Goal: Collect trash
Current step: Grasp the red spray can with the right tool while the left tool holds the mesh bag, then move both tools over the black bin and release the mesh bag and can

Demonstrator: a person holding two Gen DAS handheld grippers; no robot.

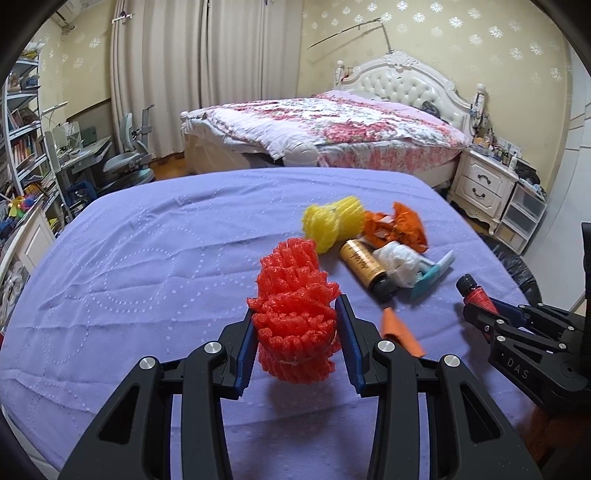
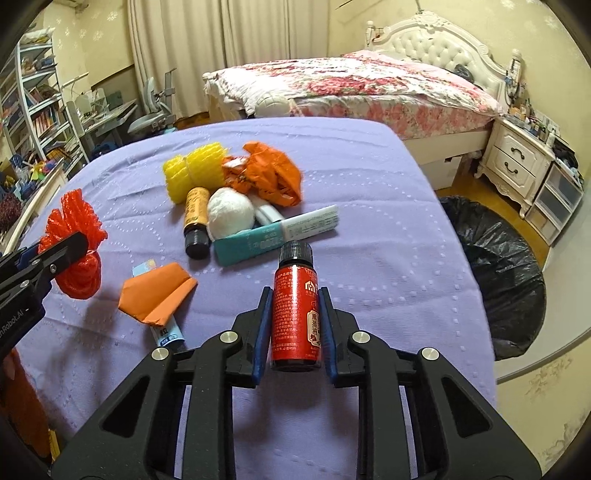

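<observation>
With a red foam net (image 1: 295, 314) clamped in the left gripper (image 1: 301, 343) and a red bottle (image 2: 295, 317) pinched in the right gripper (image 2: 294, 328) above the purple cloth (image 2: 369, 229), pickup seems done, and carriage to the black-lined bin (image 2: 495, 273) at the right is probably called for next.

1. Home bedroom, lived-in.
2. Double bed (image 1: 332, 125) at the back: white tufted headboard (image 1: 410, 81), floral quilt.
3. White nightstand (image 1: 484, 181) beside it, top crowded with small bottles.
4. Full-length cream curtains (image 1: 192, 74), patterned wallpaper (image 1: 461, 29).
5. Left side: bookshelf (image 1: 22, 122) packed with books, study desk (image 1: 81, 151), grey desk chair (image 1: 129, 158).
6. Foreground: second bed or mattress under a purple quilted cover (image 1: 147, 258).
7. Black-lined bin (image 2: 498, 266) on the wood floor.
</observation>
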